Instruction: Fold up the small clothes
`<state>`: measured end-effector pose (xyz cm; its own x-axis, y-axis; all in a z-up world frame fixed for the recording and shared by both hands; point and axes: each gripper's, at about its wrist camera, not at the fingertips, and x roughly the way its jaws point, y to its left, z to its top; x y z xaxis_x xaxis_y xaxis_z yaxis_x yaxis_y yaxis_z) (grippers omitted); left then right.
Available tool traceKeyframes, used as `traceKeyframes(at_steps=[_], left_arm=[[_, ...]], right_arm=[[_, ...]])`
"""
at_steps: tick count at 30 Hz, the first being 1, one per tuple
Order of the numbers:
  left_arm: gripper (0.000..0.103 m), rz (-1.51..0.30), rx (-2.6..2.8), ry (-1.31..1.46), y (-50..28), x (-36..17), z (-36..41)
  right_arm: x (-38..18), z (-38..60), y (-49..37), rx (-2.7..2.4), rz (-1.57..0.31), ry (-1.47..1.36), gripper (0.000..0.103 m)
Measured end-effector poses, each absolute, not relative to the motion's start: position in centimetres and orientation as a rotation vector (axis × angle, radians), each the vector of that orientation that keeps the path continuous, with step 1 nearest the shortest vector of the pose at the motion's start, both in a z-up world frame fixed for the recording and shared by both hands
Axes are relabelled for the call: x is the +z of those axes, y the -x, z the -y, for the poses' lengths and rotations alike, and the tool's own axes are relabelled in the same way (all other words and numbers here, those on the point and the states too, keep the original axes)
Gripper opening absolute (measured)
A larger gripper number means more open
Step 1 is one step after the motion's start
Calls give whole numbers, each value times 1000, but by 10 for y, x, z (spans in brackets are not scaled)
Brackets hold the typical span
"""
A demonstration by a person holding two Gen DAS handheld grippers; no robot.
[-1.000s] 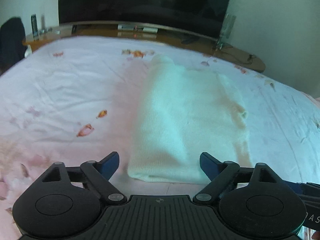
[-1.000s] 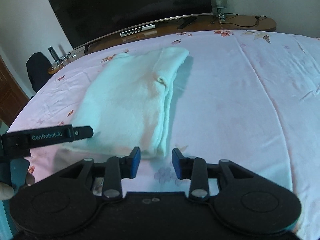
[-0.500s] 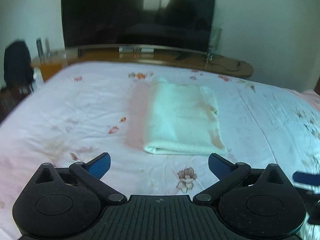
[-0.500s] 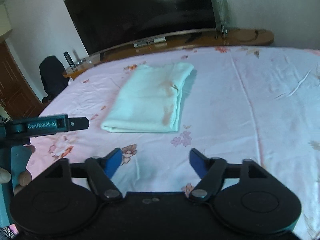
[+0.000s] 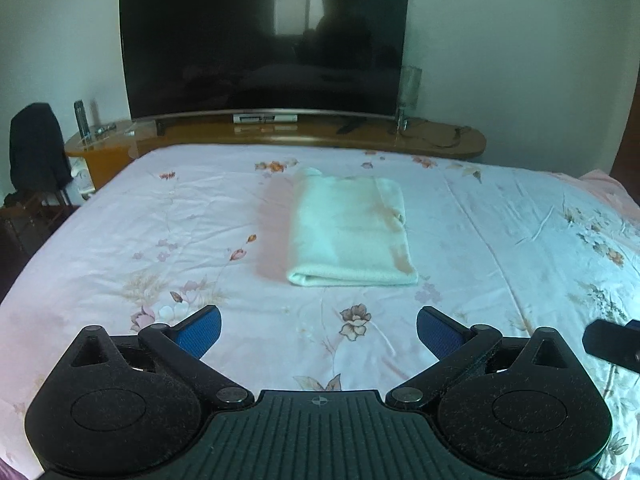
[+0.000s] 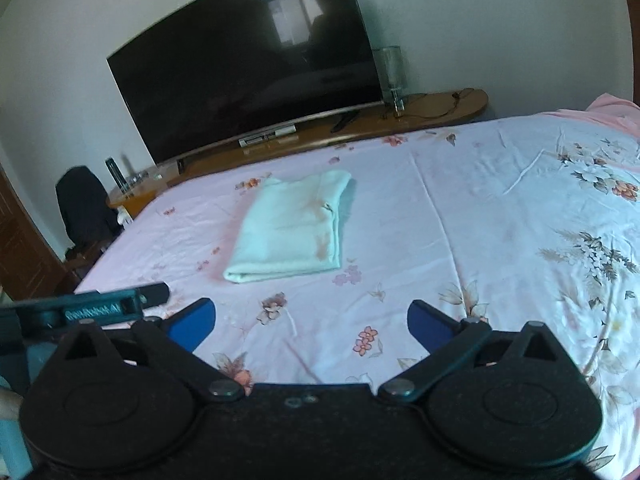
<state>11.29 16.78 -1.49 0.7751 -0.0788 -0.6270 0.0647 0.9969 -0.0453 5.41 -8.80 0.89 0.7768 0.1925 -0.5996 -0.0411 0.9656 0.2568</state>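
Observation:
A pale mint-white knitted garment (image 5: 350,228) lies folded into a neat rectangle on the pink floral bedsheet (image 5: 160,240); it also shows in the right wrist view (image 6: 292,228). My left gripper (image 5: 318,332) is open and empty, well back from the garment's near edge. My right gripper (image 6: 312,322) is open and empty, also pulled back, with the garment ahead and to the left. The left gripper's body (image 6: 92,308) shows at the left edge of the right wrist view.
A large dark TV (image 5: 264,40) stands on a wooden console (image 5: 280,136) beyond the bed's far edge. A dark chair (image 5: 36,148) stands at the far left. A glass lamp (image 5: 408,92) sits on the console.
Both grippers have drawn back and up from the folded garment. The right gripper has opened wide; it was nearly shut beside the garment's near corner a second ago.

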Motion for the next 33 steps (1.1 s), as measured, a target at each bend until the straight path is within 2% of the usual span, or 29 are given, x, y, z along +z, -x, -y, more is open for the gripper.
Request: traceKeyframes(at_steps=[7, 33], left_arm=[[103, -655, -60, 35, -102, -4, -161], [103, -660, 1, 31, -98, 10, -147]], right_arm=[[20, 81, -43, 82, -590, -133, 102], [25, 97, -63, 26, -594, -64, 102]])
